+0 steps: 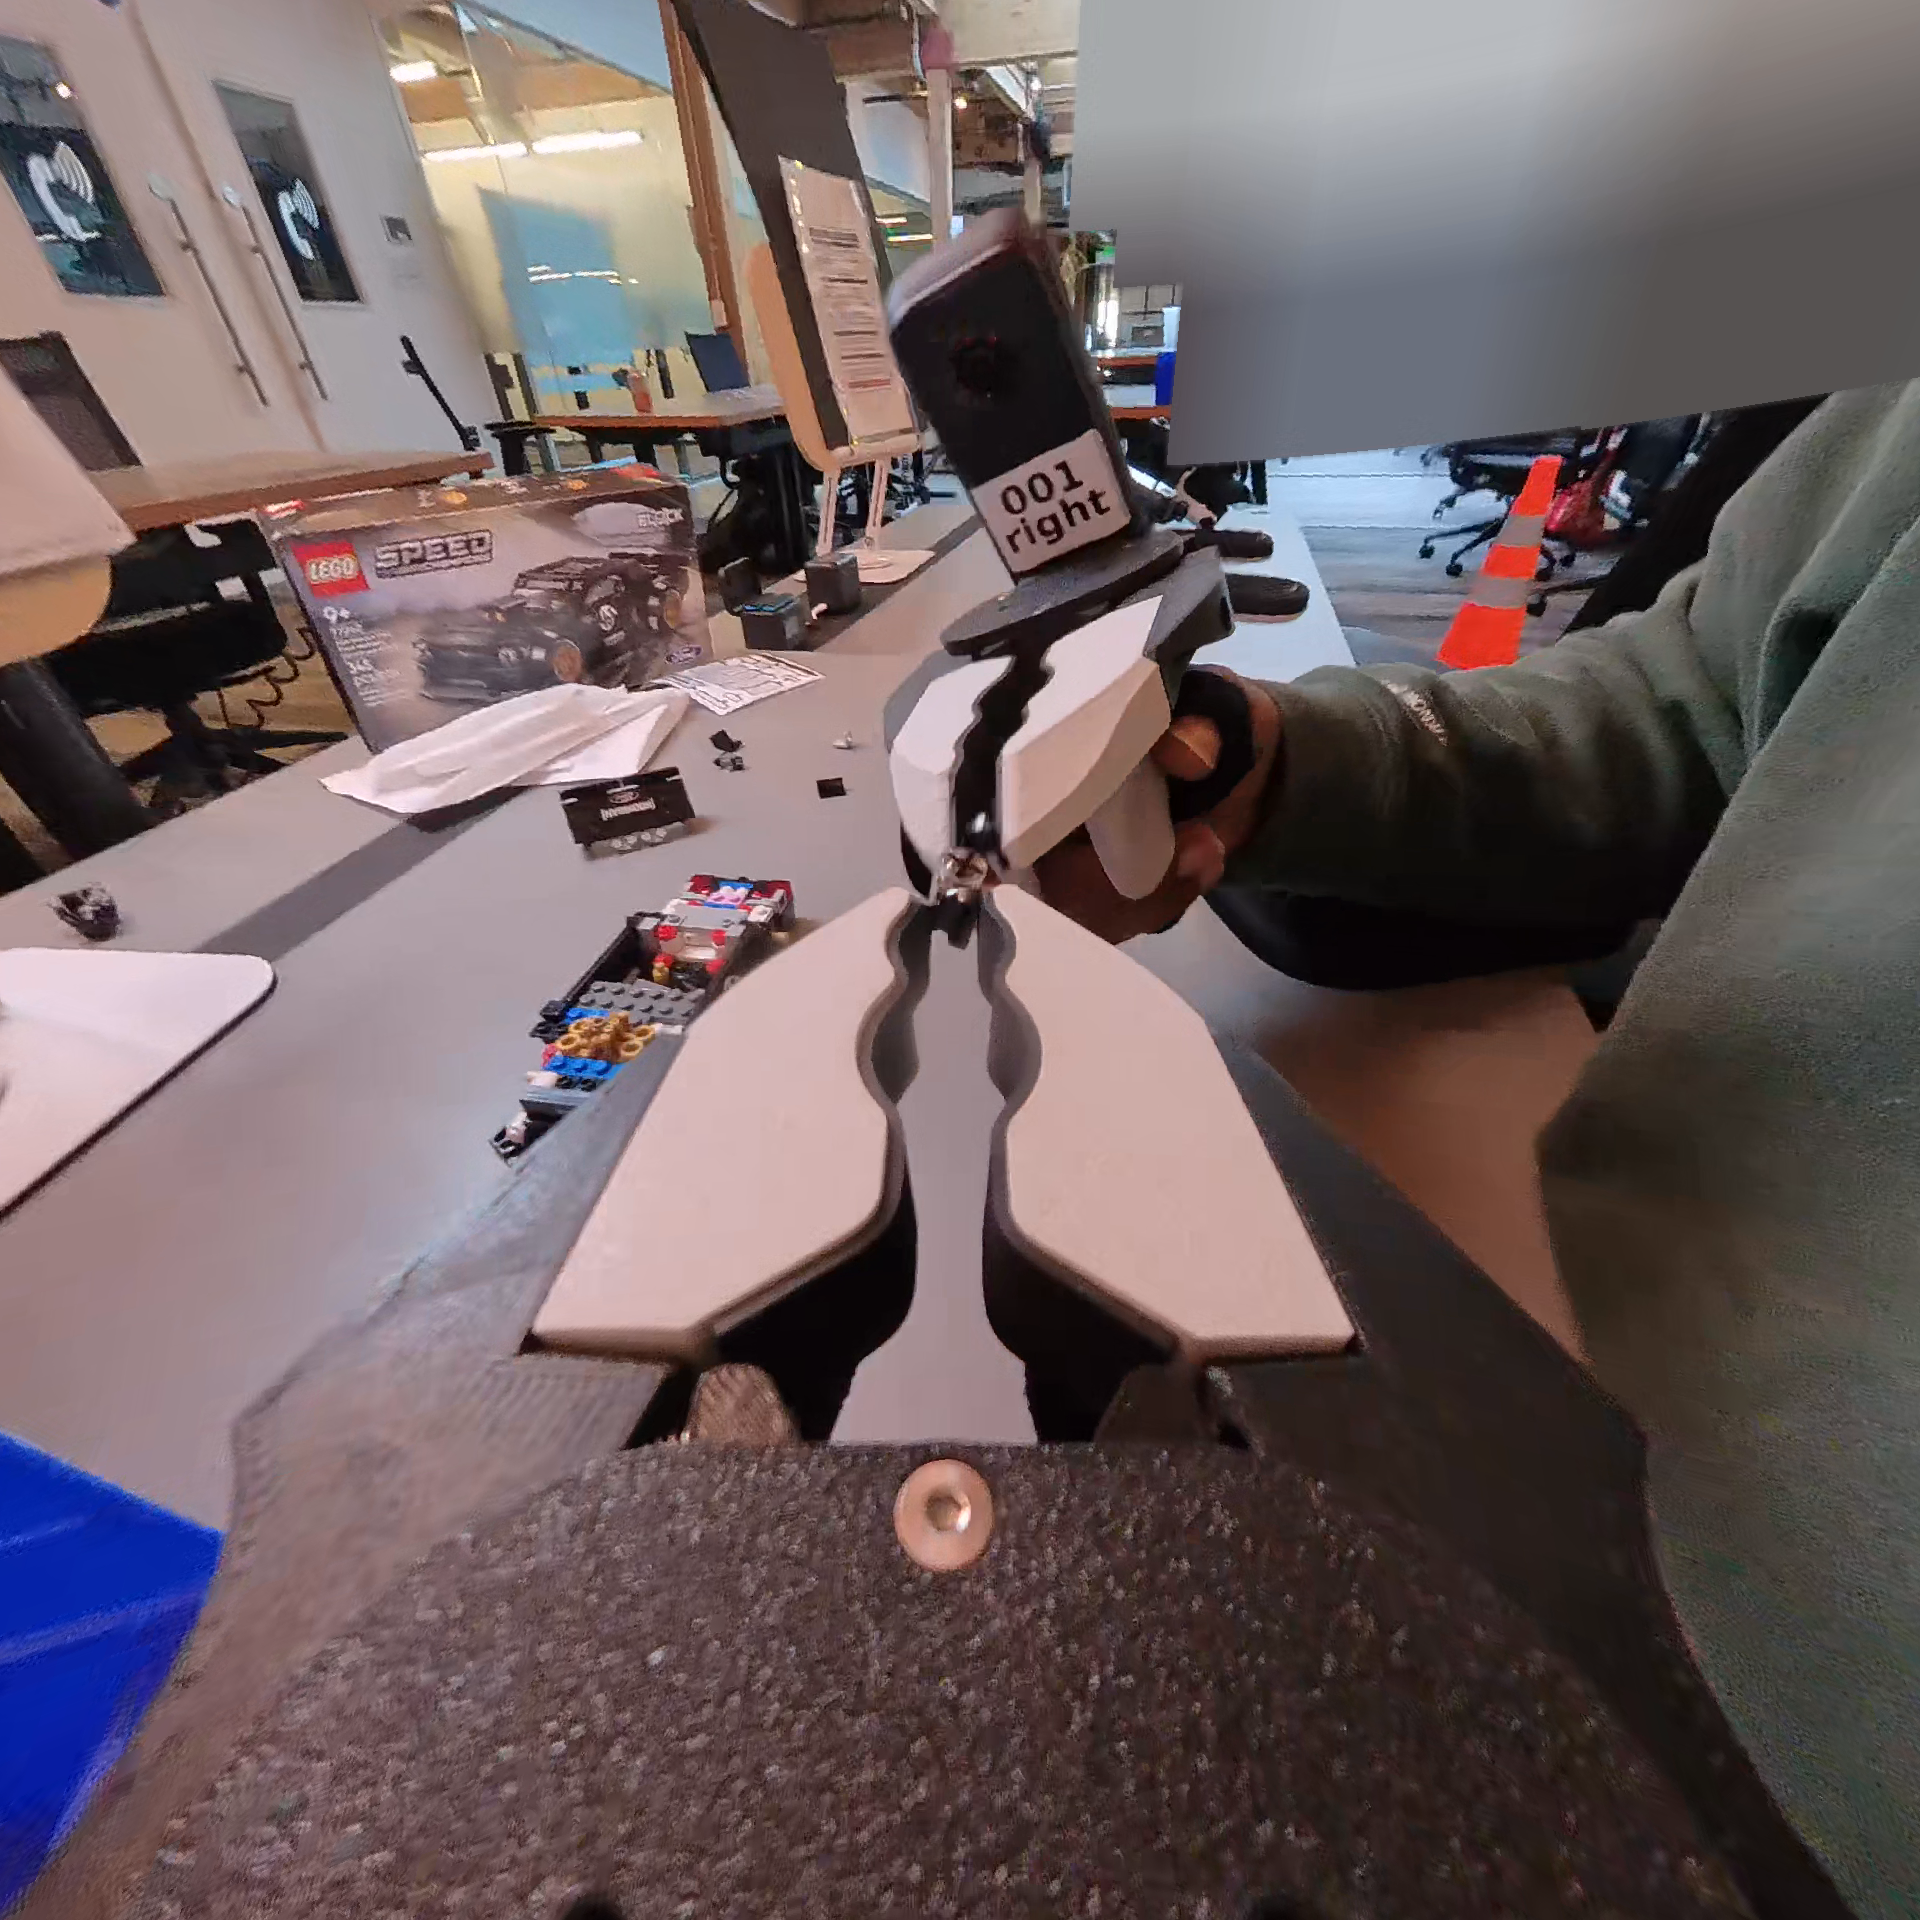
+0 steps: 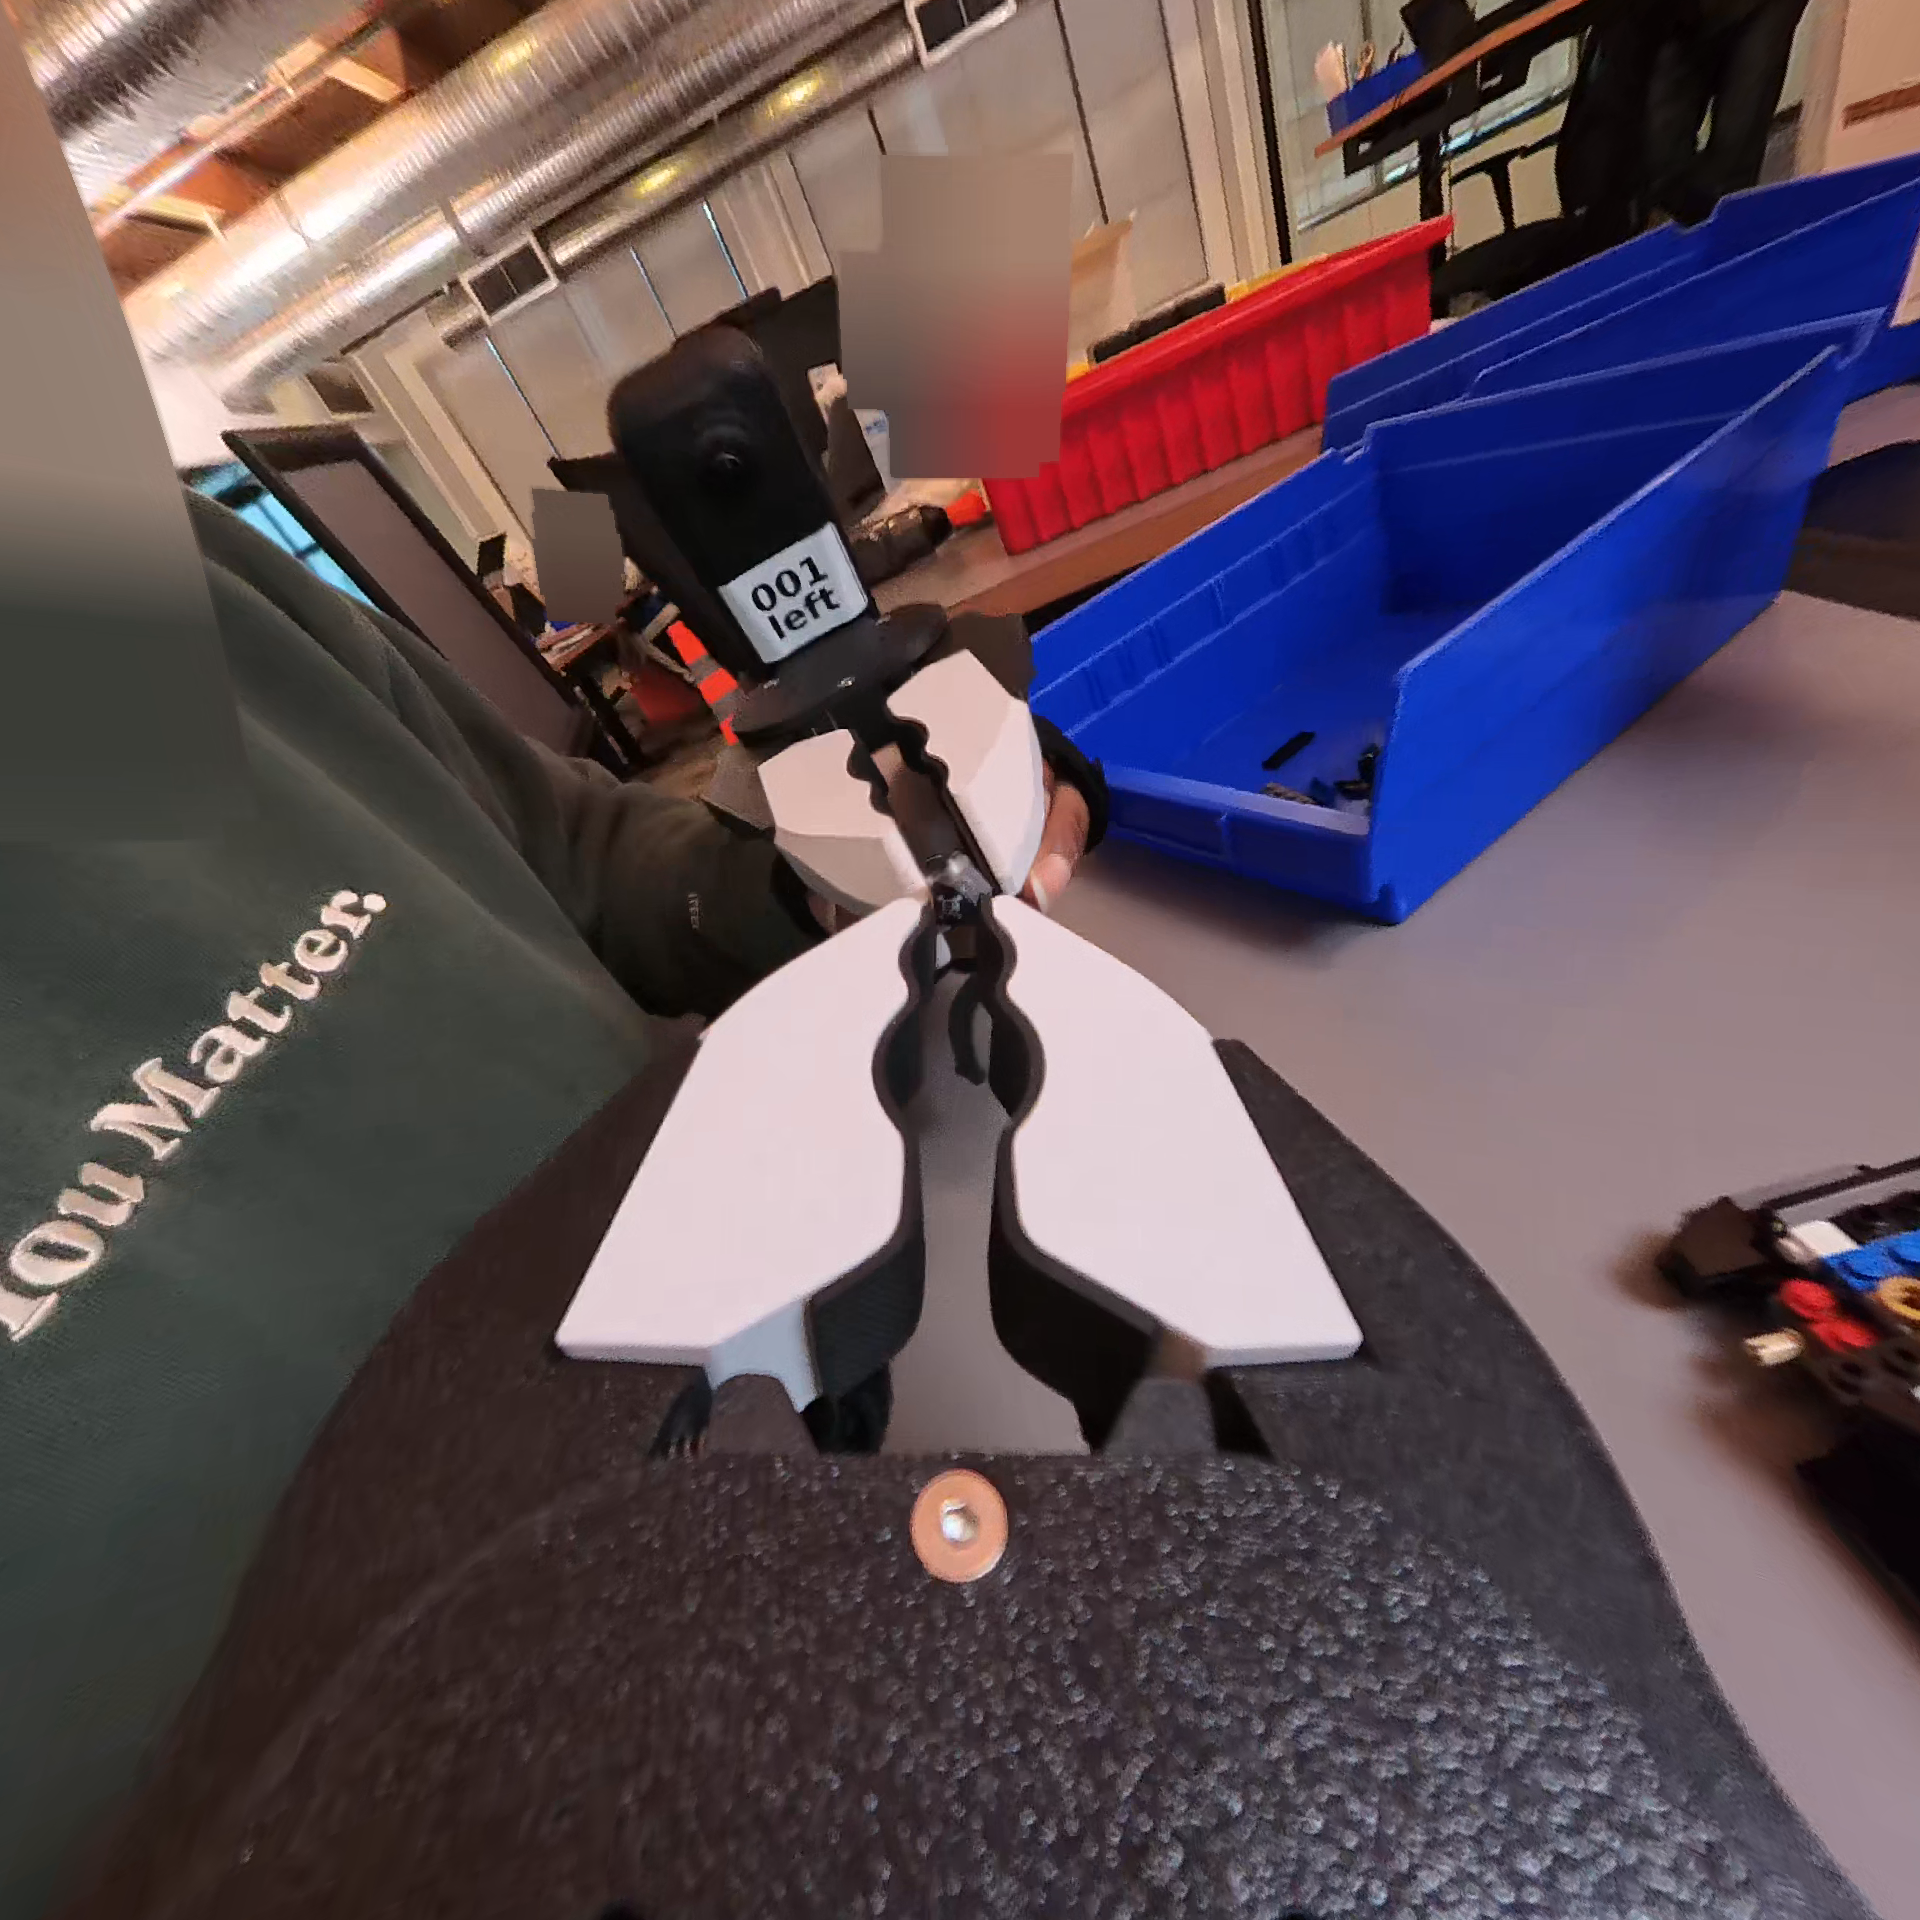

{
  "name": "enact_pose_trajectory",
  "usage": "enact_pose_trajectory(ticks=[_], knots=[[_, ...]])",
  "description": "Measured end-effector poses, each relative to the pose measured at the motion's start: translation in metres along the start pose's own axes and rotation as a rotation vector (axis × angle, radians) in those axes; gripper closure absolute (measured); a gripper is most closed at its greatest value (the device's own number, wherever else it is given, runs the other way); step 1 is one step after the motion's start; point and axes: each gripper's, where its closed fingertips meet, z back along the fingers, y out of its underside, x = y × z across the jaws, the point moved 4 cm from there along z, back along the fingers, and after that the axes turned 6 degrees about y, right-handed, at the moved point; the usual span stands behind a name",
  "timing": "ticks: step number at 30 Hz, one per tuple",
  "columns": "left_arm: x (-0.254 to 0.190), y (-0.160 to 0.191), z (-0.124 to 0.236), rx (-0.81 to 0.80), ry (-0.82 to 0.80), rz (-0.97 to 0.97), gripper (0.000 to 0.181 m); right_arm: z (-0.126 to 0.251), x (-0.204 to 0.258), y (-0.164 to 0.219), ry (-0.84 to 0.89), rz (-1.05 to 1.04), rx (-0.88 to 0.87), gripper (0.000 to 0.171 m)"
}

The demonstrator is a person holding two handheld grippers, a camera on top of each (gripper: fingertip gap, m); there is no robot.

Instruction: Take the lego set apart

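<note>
Left gripper (image 1: 948, 914): fingers drawn narrow, tips pinched on one end of a small dark-and-silver lego piece (image 1: 961, 871), held in the air above the surface (image 1: 312, 1195); right gripper (image 2: 958, 914): likewise narrow, tips clamped on the other end of the same piece, so the two grippers meet tip to tip; a thin black part of the piece hangs down between the right gripper's fingers; each gripper held by a hand in a dark glove (image 1: 1210, 748) with a green sleeve (image 1: 1475, 790).

Lego car (image 1: 649, 997): partly stripped chassis, studs and coloured bricks exposed, lying on the grey surface just left of the left gripper; seen again, blurred, at the right edge of the right wrist view.

Loose pieces: black printed panel (image 1: 629, 808) beyond the car; several small black bits farther back; one dark bit (image 1: 91, 909) at far left.

Further items: white plastic bag (image 1: 520, 743); set box (image 1: 488, 603) standing behind it; folded sheet (image 1: 738, 681); white mat (image 1: 104, 1029) at left; blue bin (image 2: 1455, 665) holding a few black pieces; red bin (image 2: 1216, 416) behind it.
</note>
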Motion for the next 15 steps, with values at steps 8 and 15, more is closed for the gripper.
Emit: enact_pose_trajectory(ticks=[8,15], knots=[[0.018,0.017,0.007,0.043,0.046,0.23,0.172,0.009,-0.025,0.047,0.217,0.236,0.376,0.163],[0.012,0.033,-0.001,0.123,0.095,0.256,0.172,0.002,-0.027,0.067,0.213,0.309,0.47,0.147]])
